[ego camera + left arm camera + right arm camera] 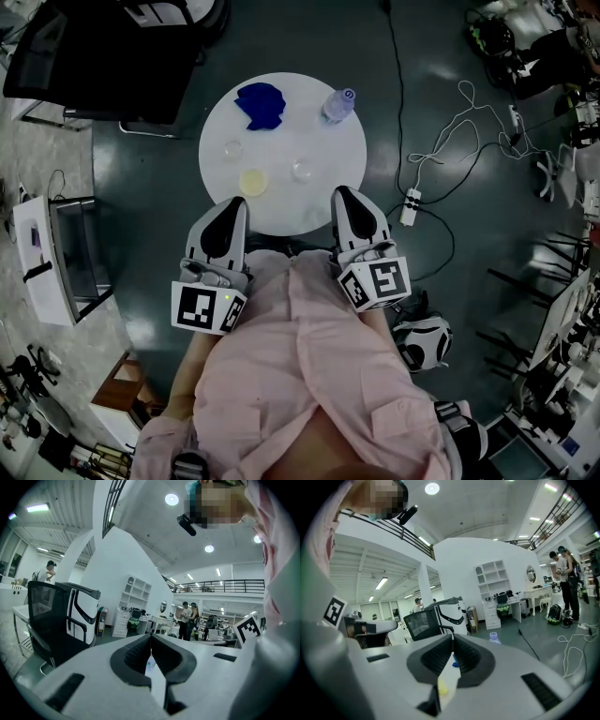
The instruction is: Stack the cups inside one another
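Three small round cups standing apart on a smooth round white surface [291, 122], pale yellow cup [253, 181] nearest the front, first clear cup [232, 148] behind it to the left, second clear cup [302, 171] to its right, crumpled blue cloth [260, 103] and clear plastic bottle [338, 105] at the far side, left gripper [235, 202] and right gripper [345, 193] over the near rim, each with ribbed dark jaws closed together on nothing.

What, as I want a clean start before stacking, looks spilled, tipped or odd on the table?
Nothing stands out: the yellow cup, left clear cup, right clear cup and bottle stand upright, apart, on the table; the blue cloth is merely crumpled.
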Motion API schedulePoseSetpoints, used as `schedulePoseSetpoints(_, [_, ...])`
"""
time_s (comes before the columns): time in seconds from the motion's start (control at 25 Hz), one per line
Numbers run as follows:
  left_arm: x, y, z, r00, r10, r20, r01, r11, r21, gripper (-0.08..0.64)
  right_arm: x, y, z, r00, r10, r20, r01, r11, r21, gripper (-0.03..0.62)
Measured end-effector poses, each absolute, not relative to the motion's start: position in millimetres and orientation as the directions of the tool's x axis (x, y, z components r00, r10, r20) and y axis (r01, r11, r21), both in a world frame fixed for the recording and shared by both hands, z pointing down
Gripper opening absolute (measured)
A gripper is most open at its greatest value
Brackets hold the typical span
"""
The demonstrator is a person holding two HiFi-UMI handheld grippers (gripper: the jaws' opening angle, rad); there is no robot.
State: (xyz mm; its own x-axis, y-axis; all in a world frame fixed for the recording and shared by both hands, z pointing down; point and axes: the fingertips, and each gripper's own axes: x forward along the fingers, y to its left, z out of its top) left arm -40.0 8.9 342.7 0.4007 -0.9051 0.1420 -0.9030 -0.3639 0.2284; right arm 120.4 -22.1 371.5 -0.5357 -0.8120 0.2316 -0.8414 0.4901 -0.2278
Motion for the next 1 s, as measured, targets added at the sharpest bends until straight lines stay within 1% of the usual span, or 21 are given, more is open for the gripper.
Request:
schedulePoseSetpoints(0.44, [-36,11,344,0.403,-0.904,0.141,-0.901,-0.364,0.237,0.018,124,-20,372,-0.535,-0.811,0.235,-0.842,0.492,-0.220,0.034])
schedulePoseSetpoints(0.68, [-34,13,345,0.401,-0.905,0.139,-0.901,-0.363,0.240,0.018,134,-35,370,-0.518,-0.826,0.222,-0.855,0.490,-0.170,0.034])
schedulePoseSetpoints(1.0, [-30,13,345,0.402,-0.904,0.145,-0.900,-0.361,0.244,0.018,129,-52,394,-0.513,-0.806,0.294,-0.857,0.496,-0.138,0.035])
